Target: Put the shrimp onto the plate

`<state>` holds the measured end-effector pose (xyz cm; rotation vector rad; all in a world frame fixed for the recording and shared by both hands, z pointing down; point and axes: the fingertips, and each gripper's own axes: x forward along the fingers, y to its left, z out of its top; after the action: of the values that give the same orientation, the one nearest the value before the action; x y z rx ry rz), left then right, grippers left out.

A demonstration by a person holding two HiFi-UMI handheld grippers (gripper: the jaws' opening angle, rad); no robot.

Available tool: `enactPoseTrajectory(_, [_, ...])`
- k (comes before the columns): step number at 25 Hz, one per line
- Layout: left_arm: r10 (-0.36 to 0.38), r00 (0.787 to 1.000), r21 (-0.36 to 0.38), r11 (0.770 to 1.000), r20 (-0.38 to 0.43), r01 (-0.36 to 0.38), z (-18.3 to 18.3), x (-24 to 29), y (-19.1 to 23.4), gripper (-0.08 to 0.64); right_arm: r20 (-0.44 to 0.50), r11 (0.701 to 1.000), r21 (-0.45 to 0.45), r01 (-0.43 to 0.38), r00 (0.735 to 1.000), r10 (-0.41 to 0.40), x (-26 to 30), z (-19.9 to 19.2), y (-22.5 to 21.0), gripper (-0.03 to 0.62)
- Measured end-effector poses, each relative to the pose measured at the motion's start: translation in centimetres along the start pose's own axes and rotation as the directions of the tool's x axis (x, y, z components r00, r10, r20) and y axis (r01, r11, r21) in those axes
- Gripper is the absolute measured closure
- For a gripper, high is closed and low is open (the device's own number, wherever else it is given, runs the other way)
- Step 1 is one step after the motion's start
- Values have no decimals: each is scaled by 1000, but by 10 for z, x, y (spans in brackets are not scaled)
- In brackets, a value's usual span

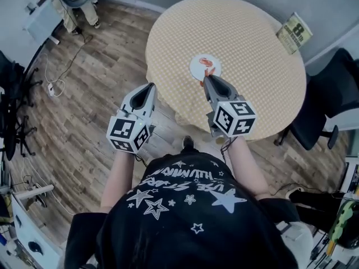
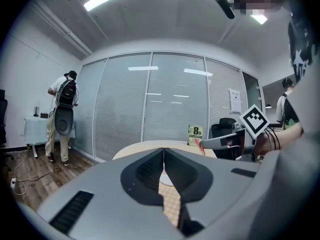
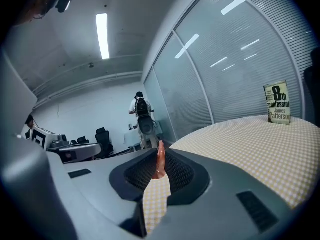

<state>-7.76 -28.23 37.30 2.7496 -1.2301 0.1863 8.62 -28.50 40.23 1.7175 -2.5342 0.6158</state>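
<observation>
Fingers of right gripper [image 1: 206,80]: pinching a pink shrimp [image 3: 159,159] at the plate [image 1: 194,69] edge (round checked bench [image 1: 252,43]). Left gripper [image 1: 150,87]: fingers together, empty.

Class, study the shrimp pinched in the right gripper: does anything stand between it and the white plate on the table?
Nothing visible does. The right gripper holds the shrimp right at the near rim of the plate. One orange-red piece already lies on the plate, farther in, with bare plate left beside it.
</observation>
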Motion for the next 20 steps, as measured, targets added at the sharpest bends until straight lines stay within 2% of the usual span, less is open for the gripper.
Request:
enactPoseTrajectory(5, [-58, 998, 5, 998, 0, 58, 10, 55, -16, 551, -12, 999, 17, 32, 999, -32, 3, 5, -40, 531])
enactPoseTrajectory(12, [-76, 997, 16, 997, -16, 77, 10, 98, -23, 551, -32, 997, 49, 57, 998, -55, 12, -2, -79, 531])
enactPoseTrajectory(20, [-106, 992, 18, 994, -68, 108, -2, 127, -3, 551, -95, 994, 76, 84, 993, -76, 46, -23, -88, 531])
